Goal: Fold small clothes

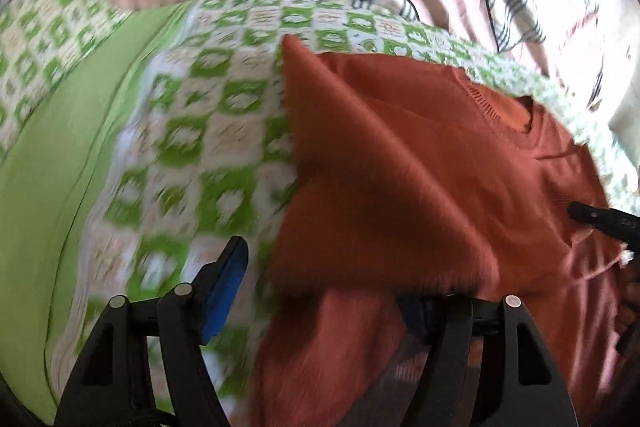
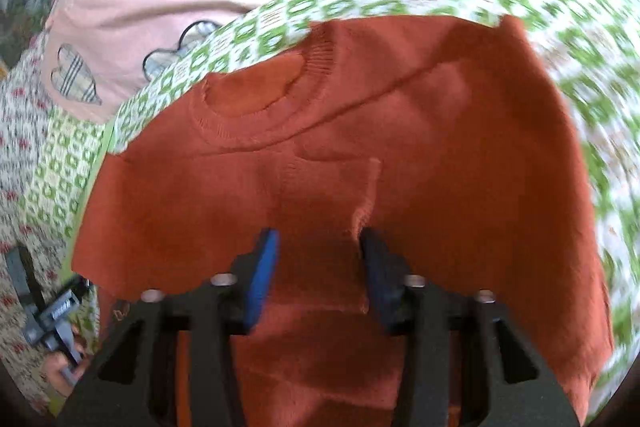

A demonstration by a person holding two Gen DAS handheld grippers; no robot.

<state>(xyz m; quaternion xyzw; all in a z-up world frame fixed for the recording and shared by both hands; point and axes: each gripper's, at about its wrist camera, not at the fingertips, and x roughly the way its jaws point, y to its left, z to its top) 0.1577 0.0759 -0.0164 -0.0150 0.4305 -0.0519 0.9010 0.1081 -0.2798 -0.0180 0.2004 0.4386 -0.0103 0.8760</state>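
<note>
The rust-orange knitted sweater (image 2: pixel 400 131) is spread on the green-and-white checked bedcover (image 1: pixel 208 123), collar at 11 o'clock. Both grippers' jaws are parted; whether cloth is held cannot be told. A side fold is judged in hand; flattening is called for next.

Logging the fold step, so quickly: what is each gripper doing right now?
Left gripper: open, fingers wide apart, rust-orange knitted sweater draped over the right finger, not clamped.
Right gripper: open, fingers apart above the sweater, holding nothing.
</note>
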